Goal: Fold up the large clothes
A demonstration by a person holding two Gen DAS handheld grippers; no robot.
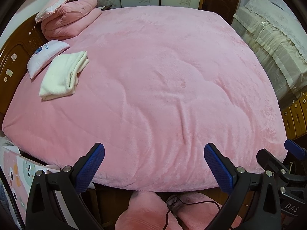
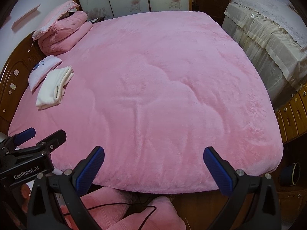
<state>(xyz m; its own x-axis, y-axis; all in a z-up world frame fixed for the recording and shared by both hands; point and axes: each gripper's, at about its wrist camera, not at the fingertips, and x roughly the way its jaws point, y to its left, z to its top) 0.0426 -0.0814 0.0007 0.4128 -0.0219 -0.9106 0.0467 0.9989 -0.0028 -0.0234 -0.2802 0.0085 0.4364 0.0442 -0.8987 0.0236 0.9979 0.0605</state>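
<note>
At the far left of the bed [image 1: 172, 99], near the headboard [image 1: 17, 57], lies the only garment-like piece in sight: a white cloth [image 1: 63, 74] already folded into a flat stack, just beside a small pillow [image 1: 46, 57], with a rolled quilt [image 1: 69, 19] further back. It looks done or waiting; no unfolded garment shows on the pink cover, so the step in hand is probably fetching or laying out the next piece. The left tool [image 1: 154, 164] hovers over the near edge of the bed with its fingers spread wide and nothing between them. To its right, the right tool [image 2: 153, 164] hangs level with it, equally wide and empty. To do this well, keep both spread until each is over a matching corner or shoulder seam, pinch one layer of cloth only and not the plush cover beneath, then lift together so the piece hangs even. Lay it in the open middle, well apart from the white stack, and smooth before the first fold. A cable [image 2: 119, 207] trails by the person's legs [image 2: 107, 209]; keep cloth off it.
</note>
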